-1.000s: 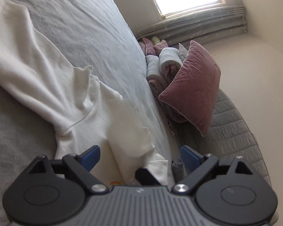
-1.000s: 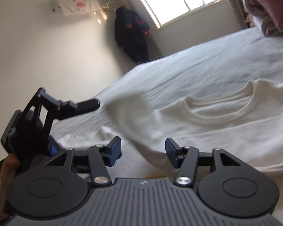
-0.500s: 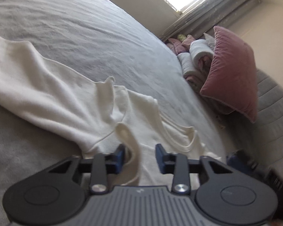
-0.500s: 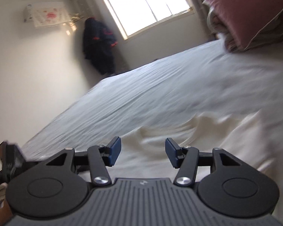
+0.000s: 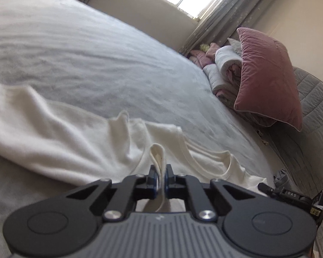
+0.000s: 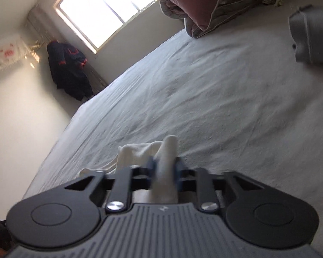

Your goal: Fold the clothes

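Note:
A cream long-sleeved top (image 5: pixel 60 142) lies spread on the grey bed sheet (image 5: pixel 92 64). My left gripper (image 5: pixel 160 179) is shut on a pinched fold of the top near its neckline. My right gripper (image 6: pixel 164 173) is shut on another bunched fold of the same cream top (image 6: pixel 140 152), close to the sheet. Part of the right gripper shows at the lower right of the left wrist view (image 5: pixel 295 197).
A pink velvet pillow (image 5: pixel 267 75) and rolled bedding (image 5: pixel 224 66) lean on the quilted headboard (image 5: pixel 312 111). A folded grey garment (image 6: pixel 312 36) lies on the sheet at the right. A dark jacket (image 6: pixel 69 68) hangs on the far wall by the window (image 6: pixel 105 10).
Both grippers went from open to shut, each closing on a fold of the cream top. The right gripper swung right, toward the pillow side of the bed.

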The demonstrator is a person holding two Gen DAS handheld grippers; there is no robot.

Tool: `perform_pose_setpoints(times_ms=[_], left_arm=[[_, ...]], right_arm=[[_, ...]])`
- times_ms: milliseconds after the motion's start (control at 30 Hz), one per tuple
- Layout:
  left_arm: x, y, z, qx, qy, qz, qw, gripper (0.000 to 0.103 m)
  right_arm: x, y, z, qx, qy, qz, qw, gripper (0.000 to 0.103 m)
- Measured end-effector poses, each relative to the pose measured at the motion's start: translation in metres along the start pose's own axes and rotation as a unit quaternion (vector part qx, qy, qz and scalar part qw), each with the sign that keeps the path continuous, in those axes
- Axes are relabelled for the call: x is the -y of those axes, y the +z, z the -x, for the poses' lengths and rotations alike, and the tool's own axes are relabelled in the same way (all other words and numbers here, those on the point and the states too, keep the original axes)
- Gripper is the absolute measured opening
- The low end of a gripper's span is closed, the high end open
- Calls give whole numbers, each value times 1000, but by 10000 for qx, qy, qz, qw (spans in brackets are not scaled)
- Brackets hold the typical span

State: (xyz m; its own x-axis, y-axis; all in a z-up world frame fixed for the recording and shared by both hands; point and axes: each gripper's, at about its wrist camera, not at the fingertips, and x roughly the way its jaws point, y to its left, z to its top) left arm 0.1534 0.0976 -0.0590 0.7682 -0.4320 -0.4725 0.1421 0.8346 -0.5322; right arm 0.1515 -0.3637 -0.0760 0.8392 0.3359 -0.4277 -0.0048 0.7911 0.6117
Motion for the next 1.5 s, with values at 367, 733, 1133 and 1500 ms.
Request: perform_pose_setpoints(times_ms=[367, 733, 1133, 1500], left_arm=[[-14, 4, -40, 80, 569, -210, 9981, 7], [-1, 23, -18, -261, 664, -486, 9963, 24], [111, 21, -71, -1412, -420, -1570, 9766, 52], [242, -32, -175, -2378, -1194, -2340, 9351, 37]], right_arm=[[-5, -7, -8, 97, -419, 274, 9987, 10], [-39, 2, 38, -655, -638, 1659, 9819, 37], [-67, -67, 43, -535, -1132, 3860, 9140, 31], [-68, -83, 33, -406, -1400, 4505, 8808, 11]])
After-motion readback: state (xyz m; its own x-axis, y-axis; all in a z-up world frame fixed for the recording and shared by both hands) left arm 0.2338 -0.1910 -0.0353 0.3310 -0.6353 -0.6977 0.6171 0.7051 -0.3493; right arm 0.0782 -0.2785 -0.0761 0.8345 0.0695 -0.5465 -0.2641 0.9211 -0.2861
